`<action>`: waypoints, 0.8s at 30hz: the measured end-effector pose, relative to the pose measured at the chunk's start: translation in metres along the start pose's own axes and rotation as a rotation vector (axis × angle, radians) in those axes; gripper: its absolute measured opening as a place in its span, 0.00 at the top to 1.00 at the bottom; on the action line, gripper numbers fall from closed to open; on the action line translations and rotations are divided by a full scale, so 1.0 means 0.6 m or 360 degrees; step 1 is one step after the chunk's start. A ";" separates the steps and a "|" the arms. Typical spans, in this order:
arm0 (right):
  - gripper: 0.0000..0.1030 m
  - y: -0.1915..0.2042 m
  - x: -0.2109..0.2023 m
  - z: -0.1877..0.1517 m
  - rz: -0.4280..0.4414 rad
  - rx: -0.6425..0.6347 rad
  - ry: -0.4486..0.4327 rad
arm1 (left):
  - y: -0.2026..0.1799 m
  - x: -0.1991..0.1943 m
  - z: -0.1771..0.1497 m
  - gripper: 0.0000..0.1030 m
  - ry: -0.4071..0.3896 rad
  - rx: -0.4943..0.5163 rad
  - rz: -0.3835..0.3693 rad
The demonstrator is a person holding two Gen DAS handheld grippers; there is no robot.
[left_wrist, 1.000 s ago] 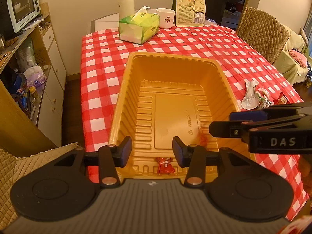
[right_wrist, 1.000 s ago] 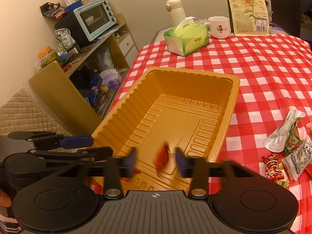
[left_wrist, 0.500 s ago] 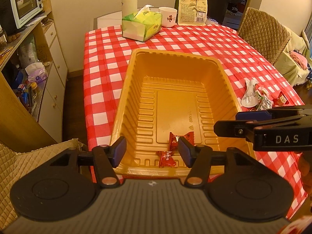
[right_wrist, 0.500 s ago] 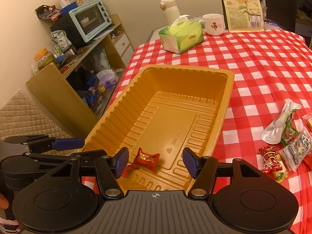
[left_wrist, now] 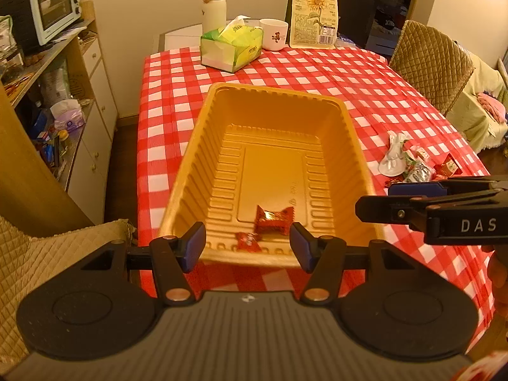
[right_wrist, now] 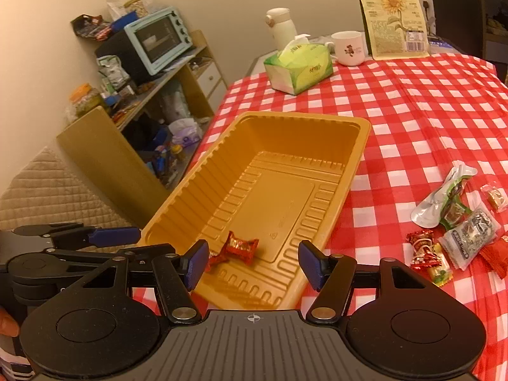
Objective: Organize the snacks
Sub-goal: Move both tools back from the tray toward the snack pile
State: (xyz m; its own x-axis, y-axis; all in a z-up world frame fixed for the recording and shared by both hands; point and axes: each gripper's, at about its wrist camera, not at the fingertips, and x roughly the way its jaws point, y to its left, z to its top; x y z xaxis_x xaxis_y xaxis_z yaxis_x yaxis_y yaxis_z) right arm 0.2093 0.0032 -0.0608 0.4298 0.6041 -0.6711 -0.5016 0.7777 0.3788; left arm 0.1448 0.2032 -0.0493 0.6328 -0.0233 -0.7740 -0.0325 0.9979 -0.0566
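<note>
A golden plastic tray (left_wrist: 203,146) (right_wrist: 362,146) sits on the red checked tablecloth. Two red wrapped candies lie at its near end: a larger one (left_wrist: 274,219) (right_wrist: 242,247) and a smaller one (left_wrist: 248,240) (right_wrist: 214,257). My left gripper (left_wrist: 247,246) is open and empty above the tray's near rim. My right gripper (right_wrist: 252,263) is open and empty, also over the near end; it shows at the right of the left wrist view (left_wrist: 438,204). A pile of loose snacks (right_wrist: 457,225) (left_wrist: 416,165) lies on the cloth right of the tray.
A green tissue box (left_wrist: 231,46), a white flask (left_wrist: 214,8), a mug (left_wrist: 274,34) and a sunflower-seed bag (left_wrist: 314,11) stand at the table's far end. A cluttered shelf with a toaster oven (right_wrist: 158,39) stands left. A quilted chair (left_wrist: 431,63) stands right.
The right gripper opened and let a red candy drop into the tray, where it now lies beside the smaller one. Both grippers have drawn back and up from the tray.
</note>
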 end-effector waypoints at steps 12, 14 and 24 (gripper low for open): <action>0.39 -0.078 -0.095 -0.039 0.0120 -0.0104 0.0038 | -0.133 -0.049 -0.051 0.46 -0.0011 -0.0124 0.0077; 0.38 -0.098 -0.113 -0.046 0.0125 -0.0110 0.0049 | -0.160 -0.051 -0.059 0.46 -0.0008 -0.0139 0.0083; 0.38 -0.228 -0.186 -0.078 0.0065 -0.0053 0.0082 | -0.295 -0.029 -0.072 0.46 -0.0002 -0.0157 0.0049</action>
State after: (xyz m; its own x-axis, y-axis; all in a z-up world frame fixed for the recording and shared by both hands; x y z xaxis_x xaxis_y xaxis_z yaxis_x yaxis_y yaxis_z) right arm 0.1949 -0.1787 -0.0673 0.3697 0.6247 -0.6878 -0.5428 0.7460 0.3857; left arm 0.1059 0.0244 -0.0529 0.6312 0.0074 -0.7756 -0.1280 0.9872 -0.0947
